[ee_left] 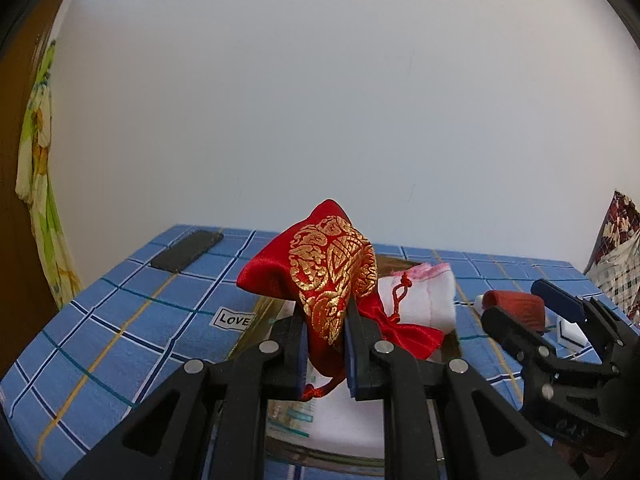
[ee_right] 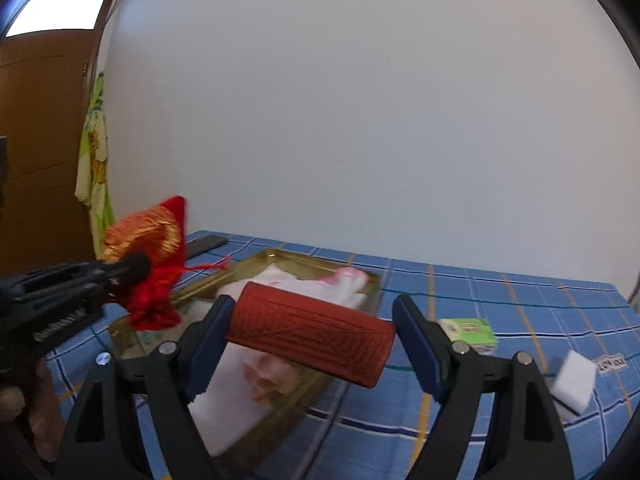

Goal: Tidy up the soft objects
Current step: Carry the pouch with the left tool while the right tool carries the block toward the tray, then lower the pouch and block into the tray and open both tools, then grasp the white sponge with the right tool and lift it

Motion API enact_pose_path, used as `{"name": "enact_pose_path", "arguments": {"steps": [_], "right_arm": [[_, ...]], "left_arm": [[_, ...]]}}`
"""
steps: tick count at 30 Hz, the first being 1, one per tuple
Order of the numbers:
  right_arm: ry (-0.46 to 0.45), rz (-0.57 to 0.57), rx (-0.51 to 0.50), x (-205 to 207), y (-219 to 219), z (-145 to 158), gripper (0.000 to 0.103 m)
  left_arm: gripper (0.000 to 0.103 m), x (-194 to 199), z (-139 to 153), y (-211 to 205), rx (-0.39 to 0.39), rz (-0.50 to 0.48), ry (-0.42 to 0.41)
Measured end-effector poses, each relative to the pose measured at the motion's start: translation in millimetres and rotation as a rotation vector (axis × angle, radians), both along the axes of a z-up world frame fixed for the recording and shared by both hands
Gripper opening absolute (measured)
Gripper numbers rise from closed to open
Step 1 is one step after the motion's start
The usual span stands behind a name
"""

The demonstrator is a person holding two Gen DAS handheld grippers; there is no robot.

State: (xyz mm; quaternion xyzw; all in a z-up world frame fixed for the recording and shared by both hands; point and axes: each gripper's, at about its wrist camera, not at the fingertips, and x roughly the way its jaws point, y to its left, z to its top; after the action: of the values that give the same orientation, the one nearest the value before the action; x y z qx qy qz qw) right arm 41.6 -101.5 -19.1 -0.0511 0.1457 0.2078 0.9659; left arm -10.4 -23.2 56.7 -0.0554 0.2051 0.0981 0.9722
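A: What fills the lower half of both views?

B: A table under a blue checked cloth. On it, centre-left in the right wrist view, lies a gold-rimmed tray with white cloth inside, pink at its far edge.

A: And the left gripper?

B: Bottom centre of its own view, jaws clamped on a red pouch with gold embroidery. The pouch is lifted clear above the tray, its red cord dangling below the pads.

A: The right gripper?

B: Jaws spread wide, gripping a red ridged roll endwise; it hangs over the tray's near right edge. The right end looks pressed to the pad, though blur makes that contact hard to confirm.

A: Smaller things?

B: A dark flat slab at upper left of the cloth, a green packet and a white block at lower right.
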Motion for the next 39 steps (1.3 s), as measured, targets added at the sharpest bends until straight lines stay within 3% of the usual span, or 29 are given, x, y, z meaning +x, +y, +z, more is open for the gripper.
{"name": "enact_pose_path", "arguments": {"steps": [6,13,15,18,21,28,33,39], "right_arm": [[0.026,0.052,-0.075,11.7,32.2,-10.9,0.082],[0.092,0.098,-0.075,23.6,39.4,-25.4,0.084],[0.098,0.115,-0.08,23.9,42.7,-26.6,0.096],[0.059,0.111,-0.1,16.0,44.8,-25.5,0.1],[0.038,0.108,-0.112,8.8,41.1,-23.6,0.1],[0.034,0.053,-0.099,2.0,2.1,-20.0,0.1],[0.039,-0.03,-0.084,2.9,-45.4,-17.5,0.102],[0.079,-0.266,-0.062,23.1,-120.2,-17.5,0.103]], "left_arm": [[0.016,20.0,-3.7,17.2,-0.056,-0.015,0.088],[0.018,41.6,-13.3,27.3,-0.079,-0.034,0.194],[0.039,44.0,-13.8,28.3,-0.074,-0.007,0.208],[0.067,38.3,-11.9,28.7,-0.086,0.014,0.187],[0.069,33.1,-11.4,30.4,-0.071,0.036,0.168],[0.076,25.0,-1.6,-1.5,-0.058,0.02,0.126],[0.078,34.7,0.4,-45.3,-0.027,-0.055,0.134],[0.08,59.1,-1.9,-98.8,-0.011,-0.137,0.181]]}}
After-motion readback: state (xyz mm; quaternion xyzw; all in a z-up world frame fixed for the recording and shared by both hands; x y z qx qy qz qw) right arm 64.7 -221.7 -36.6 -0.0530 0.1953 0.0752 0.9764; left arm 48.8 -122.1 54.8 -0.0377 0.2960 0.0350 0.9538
